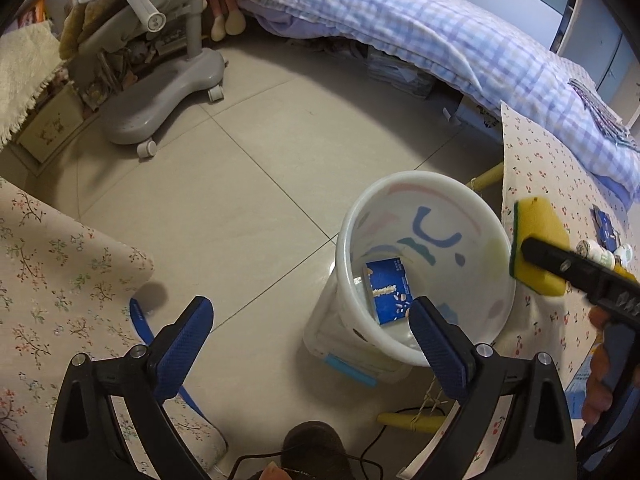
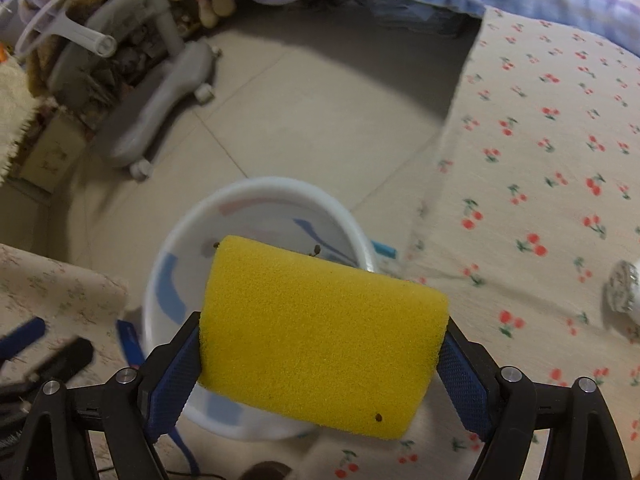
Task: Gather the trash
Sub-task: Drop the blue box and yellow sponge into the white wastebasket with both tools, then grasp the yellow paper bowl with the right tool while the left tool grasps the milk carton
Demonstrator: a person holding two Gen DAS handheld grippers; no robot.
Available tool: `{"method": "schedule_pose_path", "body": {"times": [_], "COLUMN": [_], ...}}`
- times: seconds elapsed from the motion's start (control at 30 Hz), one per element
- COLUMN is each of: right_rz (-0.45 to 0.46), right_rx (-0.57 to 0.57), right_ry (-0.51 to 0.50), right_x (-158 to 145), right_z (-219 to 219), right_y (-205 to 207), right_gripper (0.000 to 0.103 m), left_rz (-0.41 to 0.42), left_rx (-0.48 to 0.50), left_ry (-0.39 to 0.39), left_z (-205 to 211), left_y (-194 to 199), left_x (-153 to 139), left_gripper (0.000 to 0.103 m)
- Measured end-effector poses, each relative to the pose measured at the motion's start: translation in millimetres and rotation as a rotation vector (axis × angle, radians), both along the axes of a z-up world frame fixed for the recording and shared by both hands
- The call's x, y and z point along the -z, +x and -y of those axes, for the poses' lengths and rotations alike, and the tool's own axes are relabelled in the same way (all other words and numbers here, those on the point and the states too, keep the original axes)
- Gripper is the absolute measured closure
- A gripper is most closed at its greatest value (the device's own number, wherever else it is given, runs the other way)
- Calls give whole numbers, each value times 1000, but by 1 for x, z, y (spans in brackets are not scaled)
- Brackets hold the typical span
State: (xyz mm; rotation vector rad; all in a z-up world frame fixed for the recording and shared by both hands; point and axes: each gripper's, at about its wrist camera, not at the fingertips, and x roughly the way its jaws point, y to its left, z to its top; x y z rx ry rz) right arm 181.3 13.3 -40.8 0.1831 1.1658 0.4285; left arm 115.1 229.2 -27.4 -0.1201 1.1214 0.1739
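A white trash bucket stands on the tiled floor beside a cherry-print table. A blue snack box lies inside it. My left gripper is open and empty, held above the floor with its right finger over the bucket's near rim. My right gripper is shut on a yellow sponge with a green scouring side, held over the bucket's rim at the table edge. The sponge also shows in the left wrist view.
The cherry-print tablecloth carries a small white jar and small bottles. A grey wheeled chair base and a bed with a checked quilt stand behind. A floral-cloth surface lies on the left.
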Motion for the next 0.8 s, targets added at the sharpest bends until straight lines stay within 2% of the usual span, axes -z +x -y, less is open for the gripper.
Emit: {"method": "schedule_pose_path", "body": {"times": [0.07,0.17,0.47,0.6,0.8], "right_rz": [21,35,84,93,115], "right_rx": [7,22,53,96,172], "right_ry": [46,80,0,-27,-118], "right_x": [-4,-13,-45,-58,-71], "right_z": [1,4,35,69,124], "right_y": [1,0,-22,-38,-58], "right_gripper": [3,2,2,2,2], "left_rz": [-3,-5,10,5,1], "left_rx": [0,12,64,98,161], "left_ry": [2,-5,-40,-69,-84], "left_z": [0,2,32,55,90], "left_y": [-2,-4,-9,-10,-8], "left_x": [0,0,-12,-17,-20], "left_gripper": [3,0,0,0,0]}}
